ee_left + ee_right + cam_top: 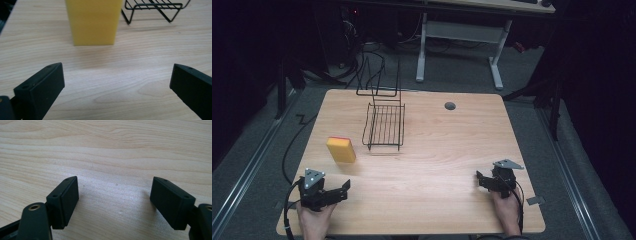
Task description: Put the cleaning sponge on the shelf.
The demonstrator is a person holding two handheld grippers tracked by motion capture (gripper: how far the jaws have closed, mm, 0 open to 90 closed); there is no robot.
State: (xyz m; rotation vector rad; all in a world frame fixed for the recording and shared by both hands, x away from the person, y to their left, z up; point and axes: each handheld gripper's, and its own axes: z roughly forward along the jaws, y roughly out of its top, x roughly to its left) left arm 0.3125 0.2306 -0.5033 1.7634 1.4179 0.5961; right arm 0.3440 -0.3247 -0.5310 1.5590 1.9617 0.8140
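A: Where is the sponge (341,149) being seen?

B: It is being seen lying flat on the table (437,150), at the person's left, just beside the wire rack (384,126) and apart from it. Nothing is touching it.

A: Which gripper is being placed for it?

B: The left gripper (343,189) is being held near the front edge, and the sponge is lying ahead of it, slightly toward the far side. In the left gripper view the sponge (93,21) is being shown straight in front of the 2 jaws, a little left of their midline, with bare wood between. The right gripper (480,180) is being kept well apart, across the table.

A: How are the jaws being held?

B: Both pairs are being held spread wide, with nothing between them.

A: And the long axis?

B: It is being seen running away from the left gripper, so the narrow end is being presented. A straight push forward is probably being called for, with the jaws passing along the 2 long sides.
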